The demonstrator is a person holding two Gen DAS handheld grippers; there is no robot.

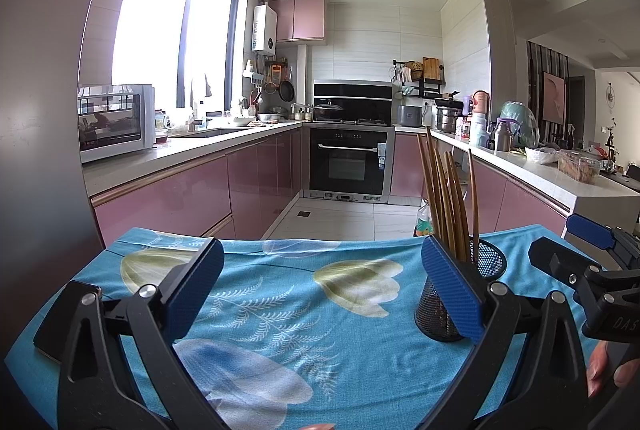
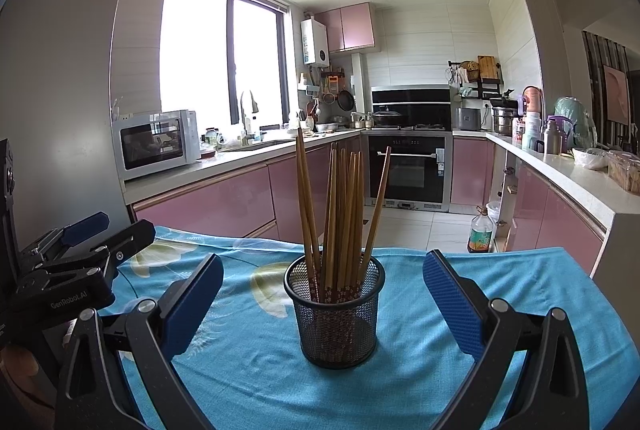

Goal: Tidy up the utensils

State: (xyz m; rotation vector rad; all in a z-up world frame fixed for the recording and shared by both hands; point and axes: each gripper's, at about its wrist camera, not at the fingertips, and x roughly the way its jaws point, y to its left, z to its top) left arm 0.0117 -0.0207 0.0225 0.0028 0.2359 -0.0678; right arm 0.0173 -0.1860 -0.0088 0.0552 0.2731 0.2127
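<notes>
My left gripper (image 1: 322, 286) hovers spread wide over the blue flowered tablecloth (image 1: 280, 310), holding nothing. To its right, a black mesh cup (image 2: 335, 314) stands upright, full of wooden chopsticks (image 2: 340, 213). My right gripper (image 2: 323, 298), also spread and empty, faces it.

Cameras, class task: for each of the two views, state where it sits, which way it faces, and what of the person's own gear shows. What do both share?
Left wrist: on the left gripper, facing the kitchen across the blue cloth; right gripper and fingers at right.
Right wrist: on the right gripper, facing the mesh cup of chopsticks; left gripper at left.
Shared: cup, chopsticks, cloth, oven.
</notes>
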